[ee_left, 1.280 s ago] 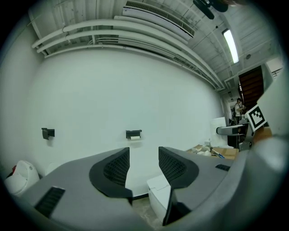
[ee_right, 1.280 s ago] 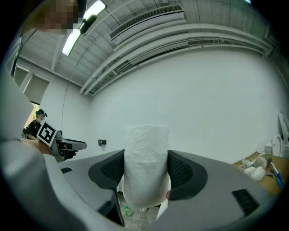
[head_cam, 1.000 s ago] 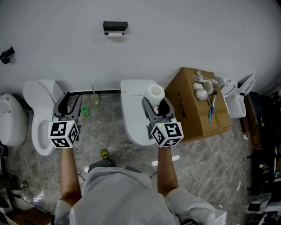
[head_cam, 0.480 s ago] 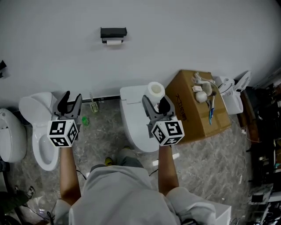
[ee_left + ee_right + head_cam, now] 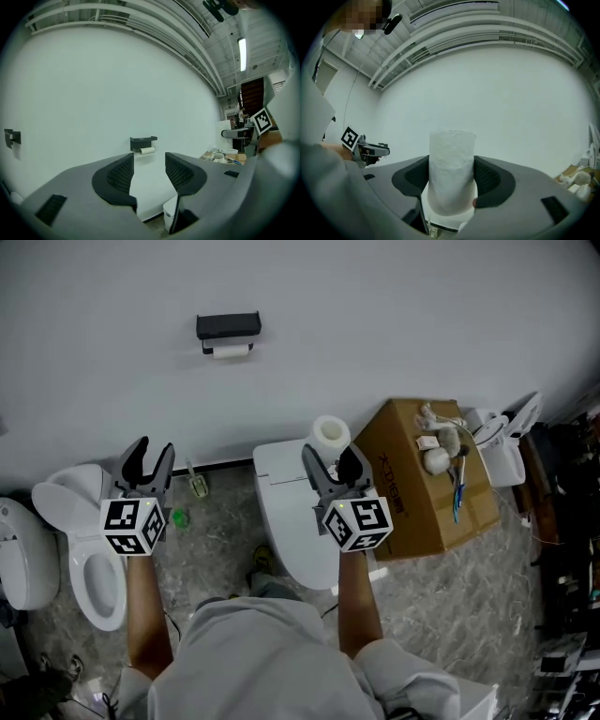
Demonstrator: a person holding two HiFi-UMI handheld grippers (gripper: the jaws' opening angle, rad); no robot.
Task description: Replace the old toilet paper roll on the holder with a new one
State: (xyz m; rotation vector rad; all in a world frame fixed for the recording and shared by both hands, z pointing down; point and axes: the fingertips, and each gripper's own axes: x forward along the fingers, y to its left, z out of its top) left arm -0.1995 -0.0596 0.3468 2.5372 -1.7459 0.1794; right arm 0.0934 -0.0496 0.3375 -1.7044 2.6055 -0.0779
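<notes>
A black wall holder (image 5: 228,325) carries a thin, nearly used-up old roll (image 5: 230,350); both also show in the left gripper view, holder (image 5: 143,140) and old roll (image 5: 147,150), straight ahead between my jaws. My left gripper (image 5: 153,448) (image 5: 149,165) is open and empty, still well short of the wall. My right gripper (image 5: 330,455) (image 5: 451,174) is shut on a full white new roll (image 5: 330,433) (image 5: 451,168), held upright with a pad pressed on each side.
A white toilet (image 5: 292,521) stands below my right gripper, another with its lid up (image 5: 73,545) at the left. A cardboard box (image 5: 422,502) with small items on top sits to the right. A green thing (image 5: 178,517) lies on the marble floor.
Both grippers have advanced toward the wall, the new roll carried along. The toilets have slid lower in the head view and the holder sits lower and further left.
</notes>
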